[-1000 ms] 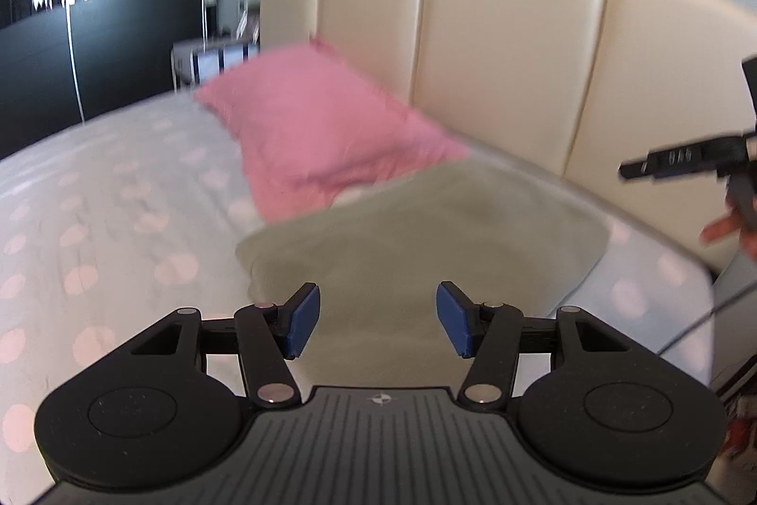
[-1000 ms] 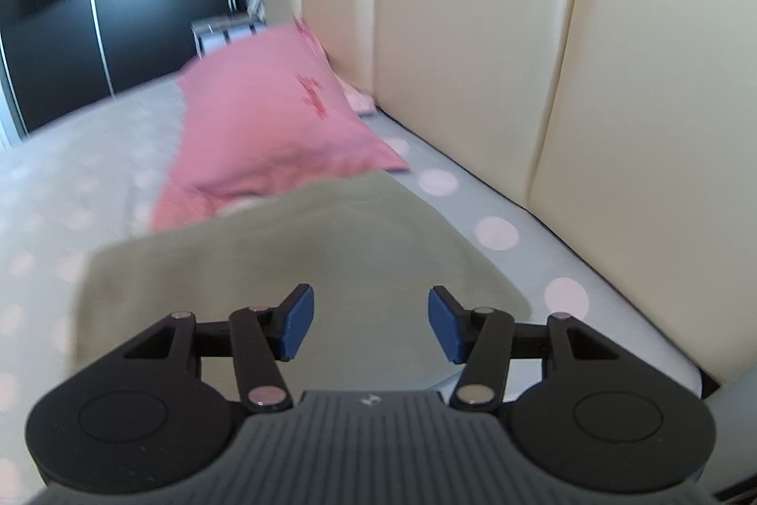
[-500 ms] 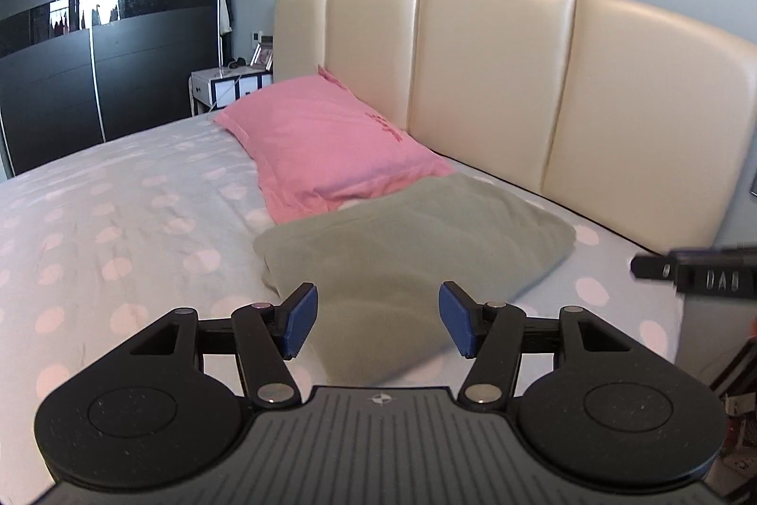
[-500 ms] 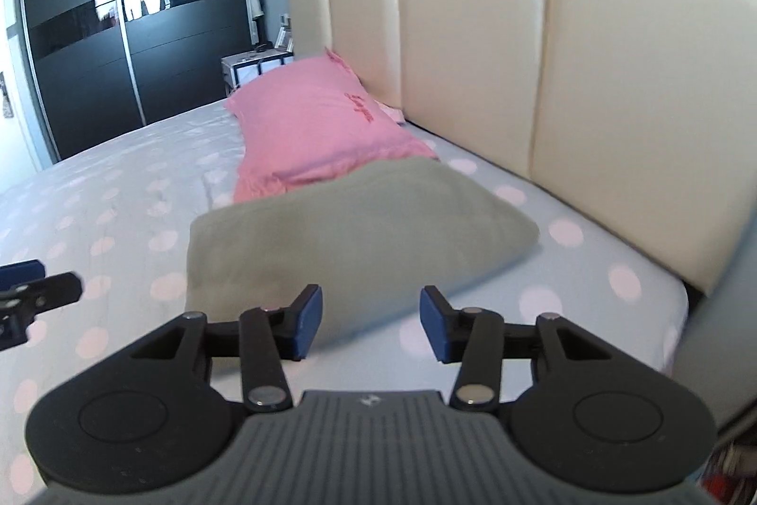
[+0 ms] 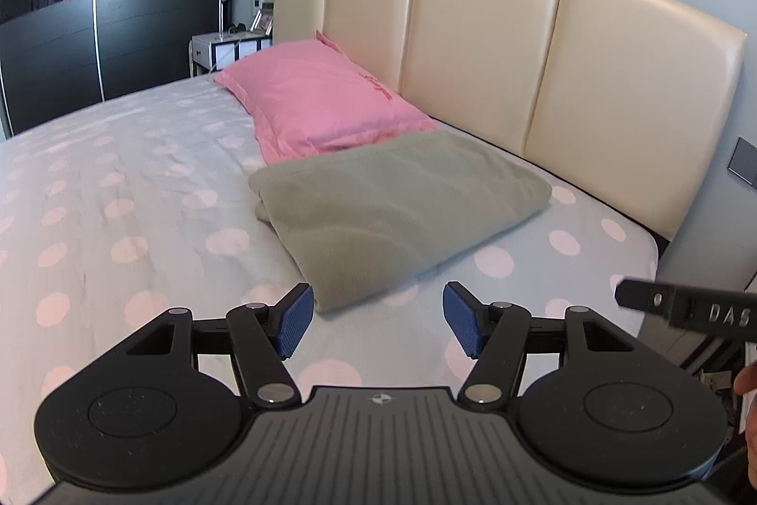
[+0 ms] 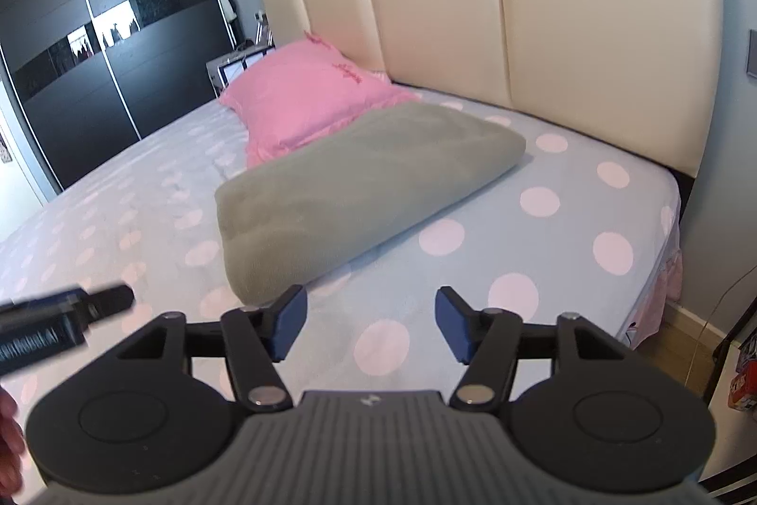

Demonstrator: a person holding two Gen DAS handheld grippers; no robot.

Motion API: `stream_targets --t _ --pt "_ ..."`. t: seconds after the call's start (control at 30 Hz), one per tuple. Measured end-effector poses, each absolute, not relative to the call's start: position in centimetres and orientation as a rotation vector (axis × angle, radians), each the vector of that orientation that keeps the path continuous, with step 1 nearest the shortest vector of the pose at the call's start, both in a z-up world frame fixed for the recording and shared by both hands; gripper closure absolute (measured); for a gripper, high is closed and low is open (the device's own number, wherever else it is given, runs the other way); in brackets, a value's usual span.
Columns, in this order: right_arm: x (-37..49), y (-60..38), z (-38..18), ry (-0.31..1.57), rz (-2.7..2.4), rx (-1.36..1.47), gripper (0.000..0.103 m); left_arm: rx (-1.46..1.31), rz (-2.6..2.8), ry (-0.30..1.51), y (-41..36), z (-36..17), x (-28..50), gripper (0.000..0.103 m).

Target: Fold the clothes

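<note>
Spotted bed sheet (image 5: 118, 192) fills the room, with a pink pillow (image 5: 321, 98) by the headboard. On it lies the green cloth (image 5: 397, 202), already a flat, thick, folded bundle touching the pillow. It looks soft, floppy and light; its near corner is an easy spot to pinch. Left tool (image 5: 378, 323) and right tool (image 6: 371, 320) both gape wide and hold nothing

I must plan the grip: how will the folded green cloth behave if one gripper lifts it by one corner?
The green cloth looks soft and thick, so it would probably sag and unfold. It seems light. On the smooth bed sheet, a push would likely slide or bunch it.
</note>
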State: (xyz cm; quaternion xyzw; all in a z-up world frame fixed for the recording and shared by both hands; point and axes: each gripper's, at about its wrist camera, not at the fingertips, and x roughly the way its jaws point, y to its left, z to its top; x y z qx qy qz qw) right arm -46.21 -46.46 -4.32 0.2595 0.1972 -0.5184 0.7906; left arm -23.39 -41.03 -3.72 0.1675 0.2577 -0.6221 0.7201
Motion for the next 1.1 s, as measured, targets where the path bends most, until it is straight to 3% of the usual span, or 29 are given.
stream_targets --t 0.13,1.1 --pt "-45.0 -45.3 -4.2 0.427 -1.124 0.5 0.033 0.364 -1.364 0.57 -40.7 -3.9 -23.7 0.041" --pt "-43.0 -45.4 -6.4 0.469 -1.173 0.472 0.033 0.375 -1.279 0.54 -40.0 -5.7 -24.7 0.037"
